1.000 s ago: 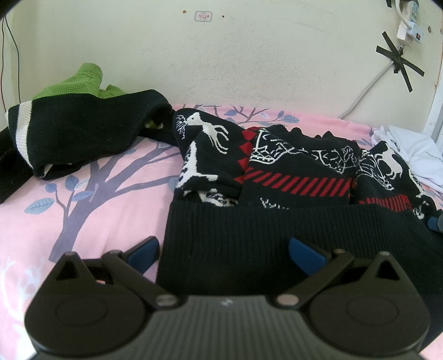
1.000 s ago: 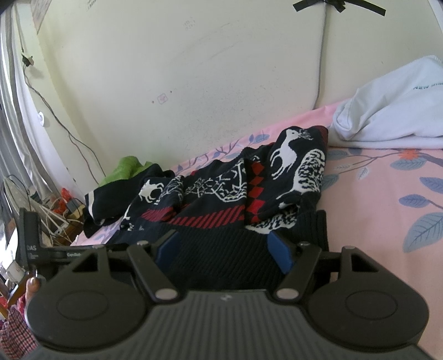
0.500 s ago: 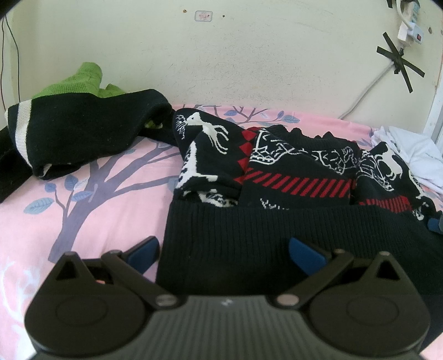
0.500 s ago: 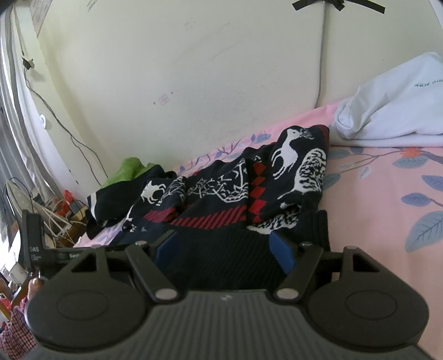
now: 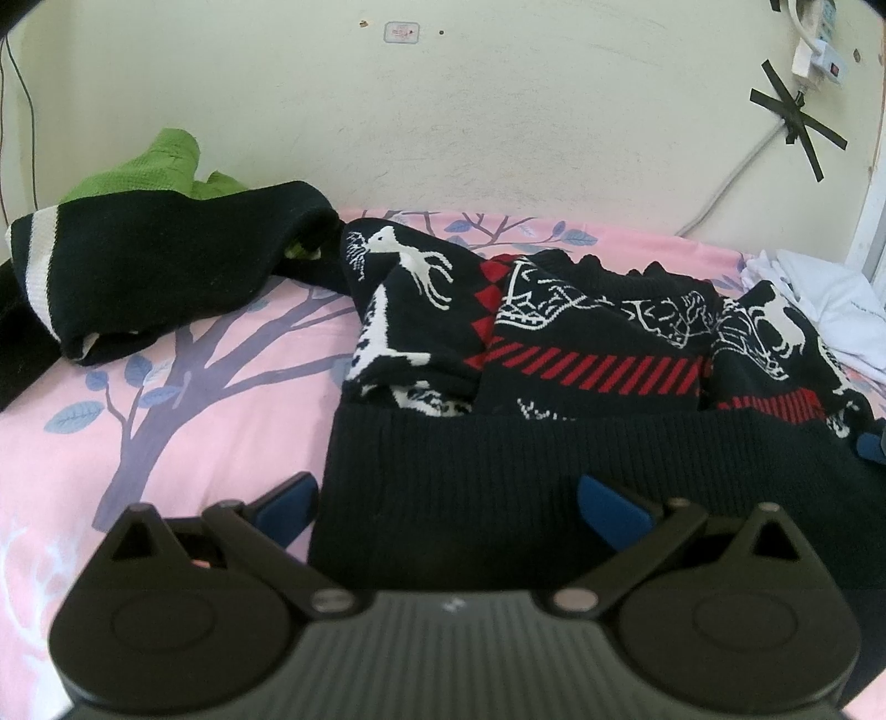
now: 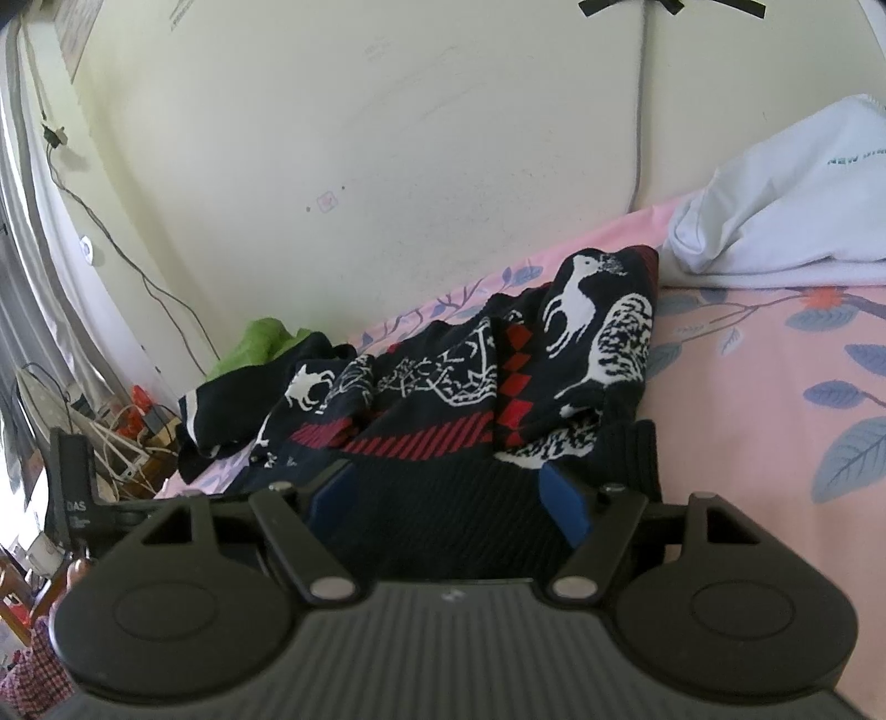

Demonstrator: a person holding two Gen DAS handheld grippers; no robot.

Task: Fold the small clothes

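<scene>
Few letters can be read. On the white garment [image 6: 786,205] lying at the head of the pink bedsheet [image 6: 747,399], teal print near the picture's right edge reads "NEW", with the rest cut off. On the black upright bar [image 6: 75,493] left of the bedsheet, white letters read "DAS"; smaller lines under them are too blurred. The small wall sticker [image 5: 401,31] is illegible.
</scene>
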